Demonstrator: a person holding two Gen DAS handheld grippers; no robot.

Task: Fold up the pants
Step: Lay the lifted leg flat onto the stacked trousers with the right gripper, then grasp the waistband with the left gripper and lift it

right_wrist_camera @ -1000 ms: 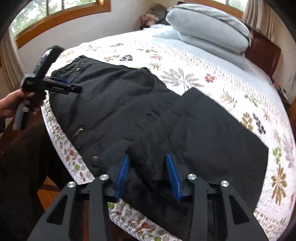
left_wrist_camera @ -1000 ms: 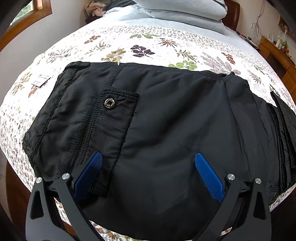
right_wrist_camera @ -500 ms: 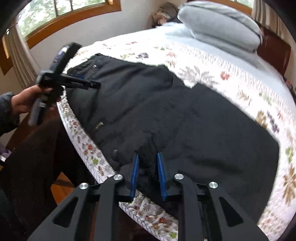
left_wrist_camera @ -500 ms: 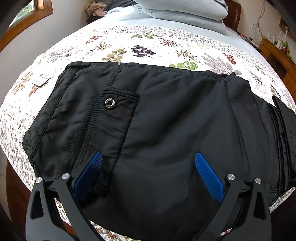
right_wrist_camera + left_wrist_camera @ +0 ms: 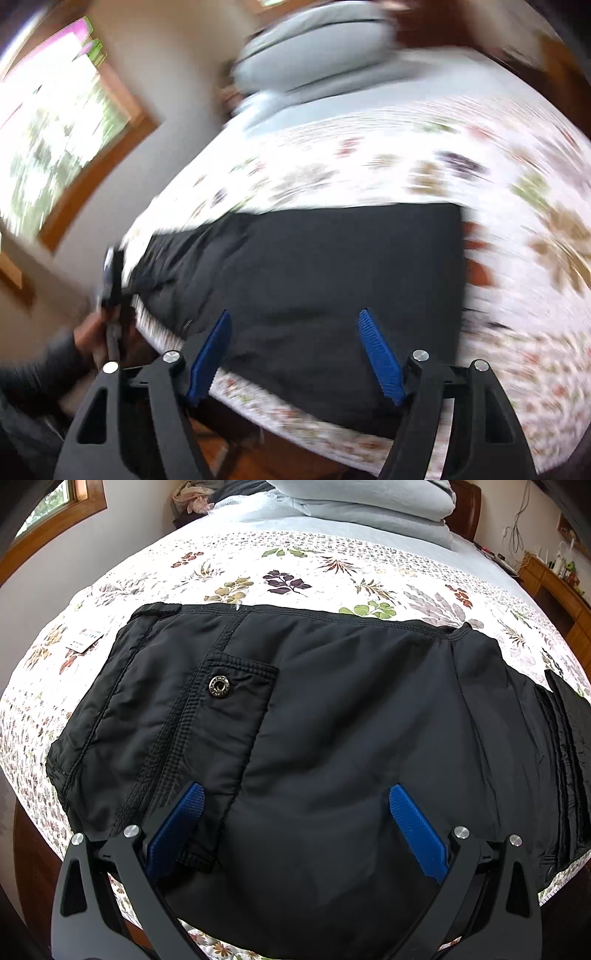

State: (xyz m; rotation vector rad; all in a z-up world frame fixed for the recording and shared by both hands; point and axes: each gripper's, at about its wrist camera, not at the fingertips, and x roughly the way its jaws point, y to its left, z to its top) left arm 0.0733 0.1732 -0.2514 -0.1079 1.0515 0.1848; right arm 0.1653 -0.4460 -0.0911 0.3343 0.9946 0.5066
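Over at the left edge of the bed a small paper tag [image 5: 85,638] lies on the floral quilt [image 5: 332,568], just beside the waistband corner of the black pants [image 5: 332,720] — these are spread flat across the near part of the bed, waist end to the left, with a snap button [image 5: 219,687] on a stitched pocket flap facing up. The left gripper [image 5: 295,805] hangs low over the near edge of the pants, its blue fingers [image 5: 173,830] spread wide with nothing between them but the cloth lying below. Farther right the fabric stacks into a folded layer, its edge showing as dark ridges near the right side of the bed. The right-hand view is smeared by motion, yet it shows the right gripper [image 5: 295,332] with its blue pads [image 5: 380,358] also parted wide and empty, above the near edge of a flat black panel of the pants [image 5: 332,277] on the quilt [image 5: 406,147]; at the left of that view a hand [image 5: 94,334] holds the other tool. Grey pillows [image 5: 362,498] are piled at the far end — a wooden window frame [image 5: 99,177] sits on the left wall
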